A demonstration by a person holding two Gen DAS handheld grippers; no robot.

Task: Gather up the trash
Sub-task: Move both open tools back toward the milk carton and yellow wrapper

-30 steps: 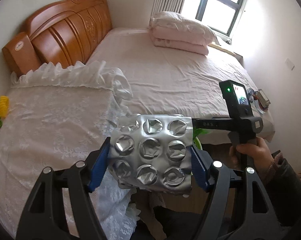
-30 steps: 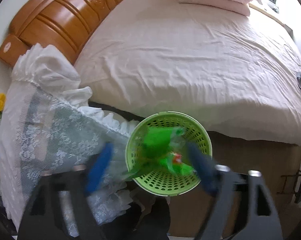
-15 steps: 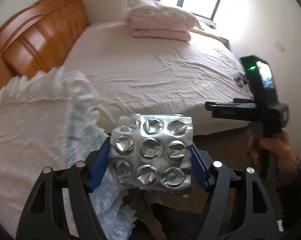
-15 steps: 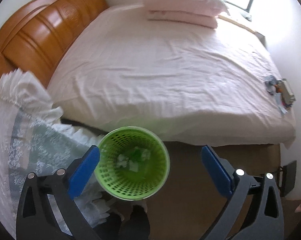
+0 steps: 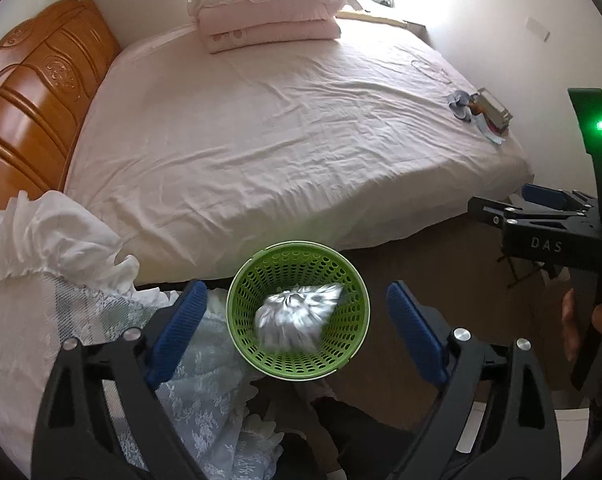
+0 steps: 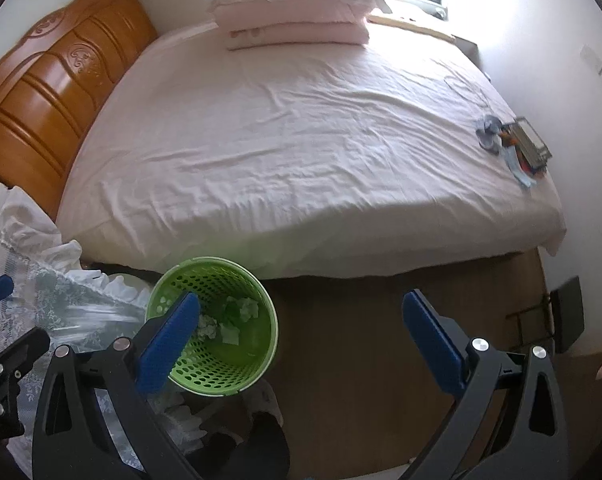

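Observation:
A green perforated trash basket (image 5: 353, 340) stands on the wooden floor by the bed. A silver foil blister pack (image 5: 297, 318), blurred with motion, sits in its mouth. My left gripper (image 5: 297, 332) is open and empty right above the basket. The basket also shows in the right wrist view (image 6: 257, 354), holding pale crumpled scraps (image 6: 229, 322). My right gripper (image 6: 313, 340) is open and empty, above the floor just right of the basket. Its body shows at the right of the left wrist view (image 5: 549, 236).
A wide bed with a pink sheet (image 5: 293, 132) fills the background, with folded pillows (image 5: 269, 16) and a wooden headboard (image 5: 33, 108). Small items (image 6: 517, 148) lie near its right corner. A lace-covered table (image 5: 41, 312) stands to the left of the basket.
My left gripper swung right over the basket and opened, letting go of the foil blister pack, which now falls into the basket. My right gripper moved right, off the basket.

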